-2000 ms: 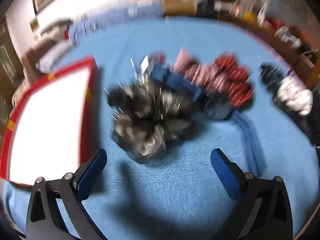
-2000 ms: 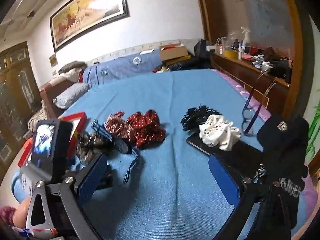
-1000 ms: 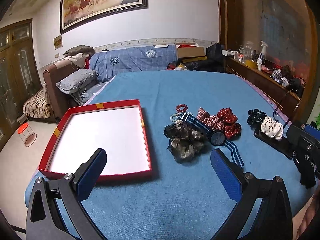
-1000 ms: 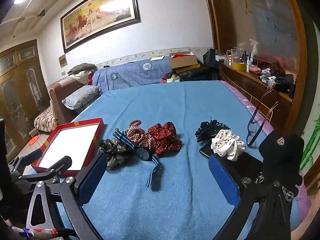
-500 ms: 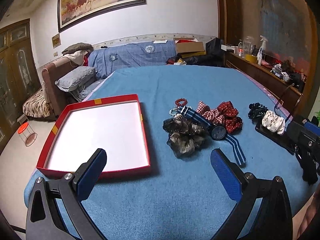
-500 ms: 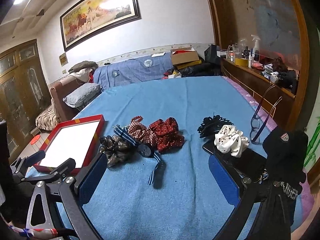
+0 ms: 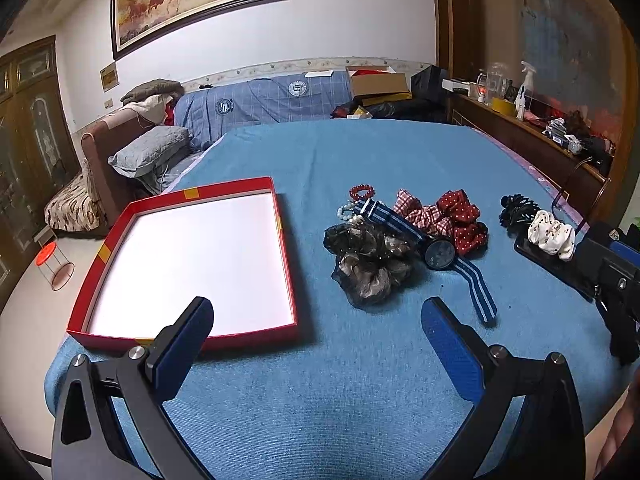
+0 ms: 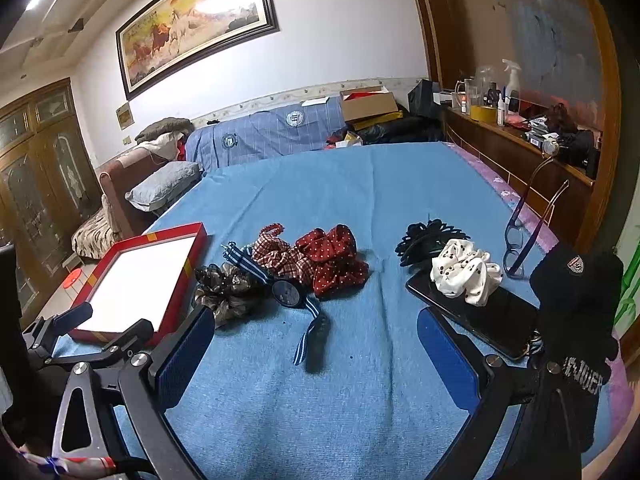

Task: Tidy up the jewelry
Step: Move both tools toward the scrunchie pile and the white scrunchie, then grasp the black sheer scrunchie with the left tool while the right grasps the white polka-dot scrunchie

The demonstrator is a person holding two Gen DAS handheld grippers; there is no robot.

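A red box lid with a white inside (image 7: 192, 256) lies on the blue bedspread at the left; it also shows in the right wrist view (image 8: 140, 280). To its right lies a pile: a dark gauzy scrunchie (image 7: 370, 264), a watch on a striped strap (image 7: 439, 254), red and checked scrunchies (image 7: 448, 216), bead bracelets (image 7: 361, 191). Further right are a black hair clip (image 7: 516, 208) and a white spotted scrunchie (image 7: 551, 234) on a phone (image 8: 476, 312). My left gripper (image 7: 316, 320) is open and empty, held above the bed's near edge. My right gripper (image 8: 312, 328) is open and empty, near the watch strap (image 8: 308, 332).
Glasses (image 8: 528, 232) and a black knit hat (image 8: 576, 300) lie at the bed's right edge. A wooden sideboard (image 8: 520, 152) with bottles runs along the right. A sofa with pillows (image 7: 152, 152) stands beyond the bed's left side.
Two seconds ago the left gripper was low over the dark scrunchie; it has pulled back and up, and both views have settled. In the last half second almost nothing moves.
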